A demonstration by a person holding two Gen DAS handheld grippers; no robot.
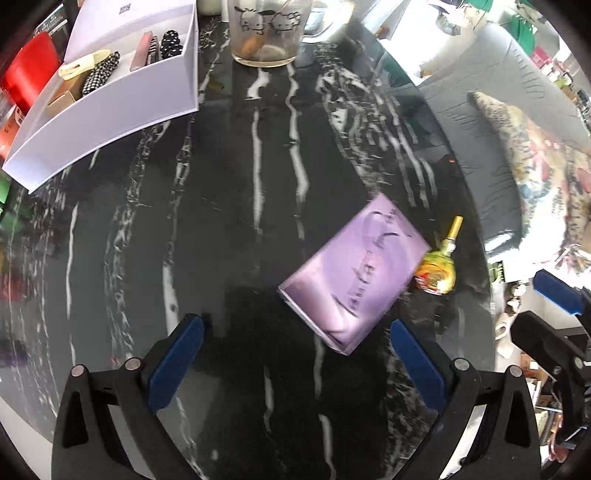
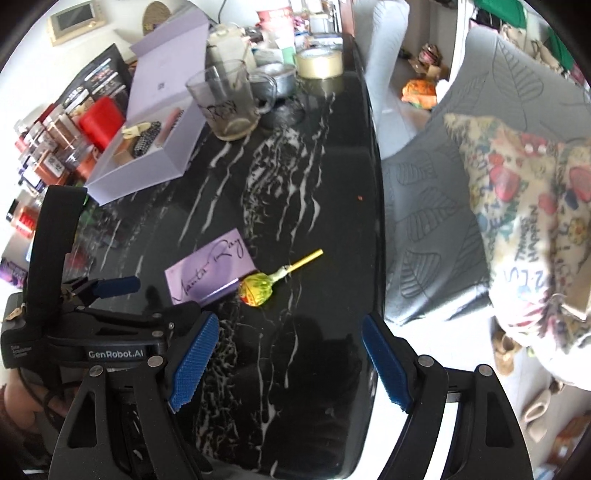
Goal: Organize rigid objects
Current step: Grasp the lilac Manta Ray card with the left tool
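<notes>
Black marble tabletop with white veining (image 2: 295,177). Flat purple rectangular box with black script lettering (image 2: 210,266): lying near the tabletop's right edge. Round lollipop in yellow-green wrapper on a yellow stick (image 2: 258,288): touching the purple box's right side, stick pointing toward the right edge. Open white cardboard box holding small items (image 1: 122,92): far left corner. Clear glass mug with cartoon print (image 1: 266,29): far edge. Left gripper (image 1: 295,354): fingers spread, grasping nothing. Right gripper (image 2: 288,358): fingers spread, empty
</notes>
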